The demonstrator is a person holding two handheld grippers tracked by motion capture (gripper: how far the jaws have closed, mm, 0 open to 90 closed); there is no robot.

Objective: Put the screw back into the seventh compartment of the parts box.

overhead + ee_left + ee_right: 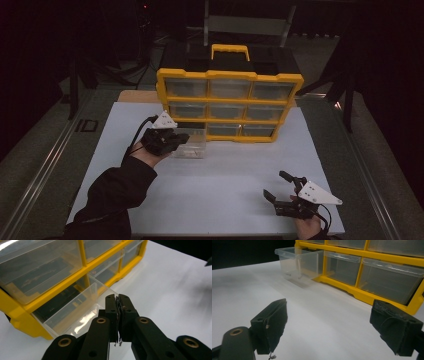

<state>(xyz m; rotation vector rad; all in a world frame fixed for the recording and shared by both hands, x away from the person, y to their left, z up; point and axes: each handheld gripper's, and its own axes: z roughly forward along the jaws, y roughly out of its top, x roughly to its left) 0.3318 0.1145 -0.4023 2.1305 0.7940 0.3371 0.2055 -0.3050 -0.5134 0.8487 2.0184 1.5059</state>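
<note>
Right tongs (278, 186) gape apart on the sheet; left tongs (119, 305) pinch the pulled-out clear drawer's (75, 310) front wall.

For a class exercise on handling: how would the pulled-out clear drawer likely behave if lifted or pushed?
The clear drawer is thin-walled see-through plastic, so it is probably light and stiff. Smooth walls may slip; the left hand-held gripper is shut on its front wall. Resting partly out of the yellow organizer on the white tabletop, it should slide easily.
</note>
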